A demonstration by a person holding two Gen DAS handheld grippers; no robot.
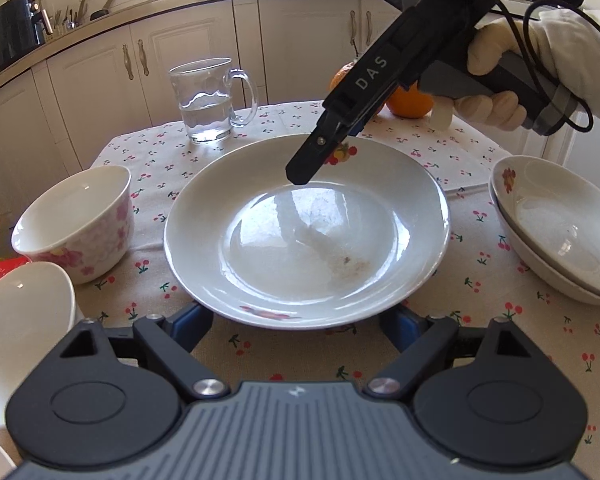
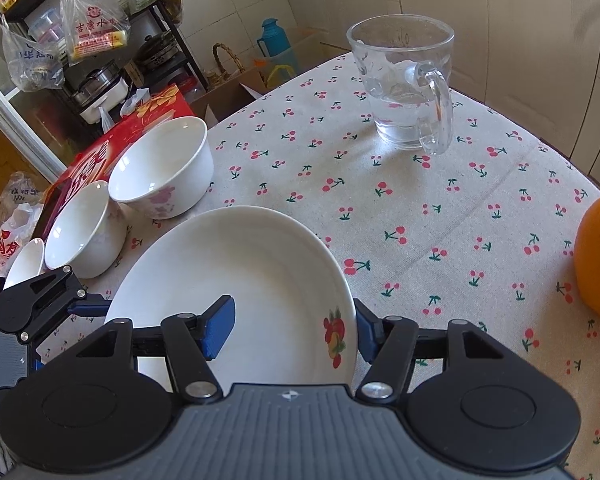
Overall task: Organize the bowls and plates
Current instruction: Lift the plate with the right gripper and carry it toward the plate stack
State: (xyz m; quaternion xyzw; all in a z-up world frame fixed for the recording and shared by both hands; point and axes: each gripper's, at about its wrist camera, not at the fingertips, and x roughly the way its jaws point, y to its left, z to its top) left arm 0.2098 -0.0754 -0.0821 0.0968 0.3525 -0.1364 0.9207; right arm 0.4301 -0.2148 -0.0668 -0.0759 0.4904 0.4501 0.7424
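Observation:
A large white plate [image 1: 306, 236] with a flower print lies on the cherry-print tablecloth [image 1: 284, 356]. My left gripper [image 1: 296, 326] is open at the plate's near rim, its blue pads showing on either side below the rim. My right gripper [image 2: 296, 324] stands open astride the plate's far rim [image 2: 236, 280], one blue pad [image 2: 220, 326] inside the plate, the other outside; it also shows in the left wrist view [image 1: 312, 160]. Two stacked plates [image 1: 560, 228] lie to the right. A floral bowl [image 1: 76, 220] and another white bowl [image 1: 24, 340] stand to the left.
A glass mug of water [image 1: 208, 100] stands at the back of the table, and an orange [image 1: 410, 100] at the back right. A red box [image 2: 120, 144] lies beyond the bowls at the table's edge. Kitchen cabinets [image 1: 180, 64] run behind.

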